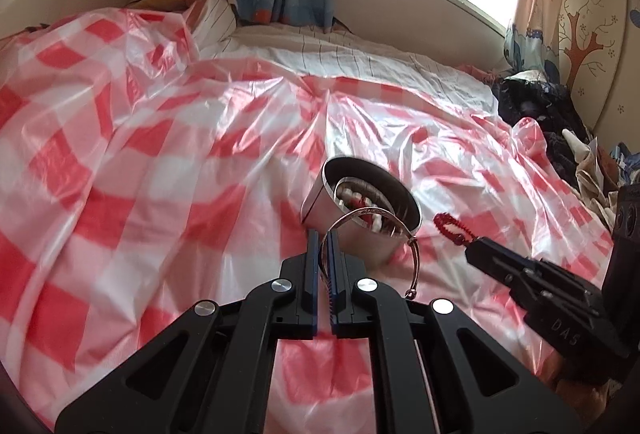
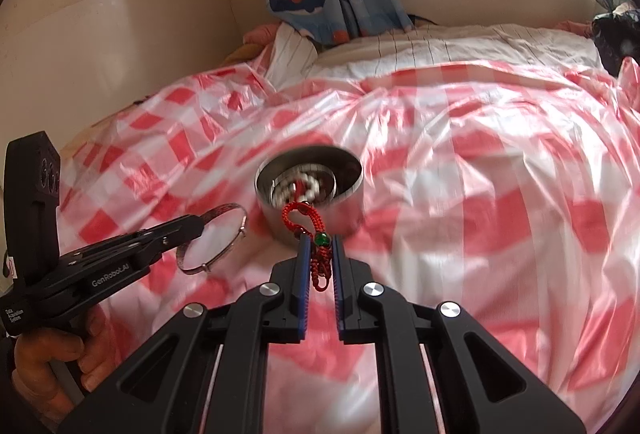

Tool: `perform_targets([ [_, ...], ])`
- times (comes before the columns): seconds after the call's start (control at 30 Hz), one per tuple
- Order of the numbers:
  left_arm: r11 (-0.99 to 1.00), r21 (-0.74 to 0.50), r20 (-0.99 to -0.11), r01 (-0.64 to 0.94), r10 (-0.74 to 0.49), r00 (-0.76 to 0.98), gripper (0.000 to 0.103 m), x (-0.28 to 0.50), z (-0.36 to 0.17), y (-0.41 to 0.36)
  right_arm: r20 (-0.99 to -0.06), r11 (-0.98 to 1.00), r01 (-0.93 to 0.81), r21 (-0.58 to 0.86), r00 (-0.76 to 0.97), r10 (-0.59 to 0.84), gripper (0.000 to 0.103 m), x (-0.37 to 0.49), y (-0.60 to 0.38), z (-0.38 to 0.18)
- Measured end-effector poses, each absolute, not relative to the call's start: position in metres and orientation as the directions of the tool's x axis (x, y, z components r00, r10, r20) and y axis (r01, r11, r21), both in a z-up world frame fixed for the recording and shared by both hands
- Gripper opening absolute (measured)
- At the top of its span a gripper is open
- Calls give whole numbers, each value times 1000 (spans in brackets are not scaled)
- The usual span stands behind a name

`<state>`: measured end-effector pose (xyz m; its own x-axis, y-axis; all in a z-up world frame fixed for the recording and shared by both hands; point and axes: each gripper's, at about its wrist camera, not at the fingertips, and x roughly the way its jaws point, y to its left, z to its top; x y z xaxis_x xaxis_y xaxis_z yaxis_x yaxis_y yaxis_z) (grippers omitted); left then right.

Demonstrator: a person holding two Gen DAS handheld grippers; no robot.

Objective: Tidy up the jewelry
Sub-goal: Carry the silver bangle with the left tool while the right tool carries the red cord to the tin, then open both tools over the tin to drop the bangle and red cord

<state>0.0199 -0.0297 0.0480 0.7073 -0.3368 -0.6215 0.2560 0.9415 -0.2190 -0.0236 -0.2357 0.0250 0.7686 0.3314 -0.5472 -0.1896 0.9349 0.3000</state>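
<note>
Both grippers hang near the metal bowl (image 2: 308, 190) on the bed, ready to drop in jewelry: the left gripper (image 1: 324, 234) pinches a silver bangle (image 1: 384, 230) and the right gripper (image 2: 320, 240) pinches a red cord charm (image 2: 308, 226).

Red-white checked sheet (image 1: 160, 162), perhaps plastic.

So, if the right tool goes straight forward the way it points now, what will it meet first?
Most likely the round steel bowl. The right tool, shut on the red braided cord bracelet, points at the bowl's near wall and rim, with only checked plastic sheet between. Depth is unclear, so it might pass just above the rim.
</note>
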Motion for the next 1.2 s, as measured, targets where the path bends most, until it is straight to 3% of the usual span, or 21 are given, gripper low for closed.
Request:
perform_targets([
  [0.37, 954, -167, -643, 250, -298, 706, 4, 85, 51, -79, -543, 932, -172, 318, 773, 328, 11, 24, -244, 37],
  [0.6, 958, -157, -658, 239, -282, 698, 11, 81, 38, -66, -572, 929, -220, 298, 738, 358, 11, 59, -224, 30],
  [0.67, 968, -118, -656, 220, -242, 715, 34, 69, 39, -62, -603, 923, -238, 301, 703, 378, 11, 69, -216, 22],
  [0.73, 970, -138, -639, 199, -241, 730, 41, 55, 40, -51, -641, 917, -242, 317, 657, 396, 11, 75, -213, 12],
  [0.8, 974, -141, -642, 176, -225, 733, 45, 42, 35, -42, -626, 909, -229, 347, 665, 407, 14, 71, -220, 12],
  [0.83, 975, -147, -644, 168, -223, 731, 48, 38, 33, -38, -599, 900, -223, 374, 683, 418, 24, 66, -227, 15],
  [0.87, 975, -159, -650, 157, -223, 726, 49, 33, 27, -33, -564, 891, -212, 401, 710, 422, 27, 60, -236, 20],
  [1.0, 971, -204, -676, 126, -233, 699, 51, 29, 12, -23, -521, 876, -140, 462, 756, 395, 30, 48, -262, 26],
  [1.2, 964, -241, -673, 116, -252, 696, 55, 29, 5, -14, -617, 881, -25, 473, 704, 352, 30, 51, -274, 1],
])
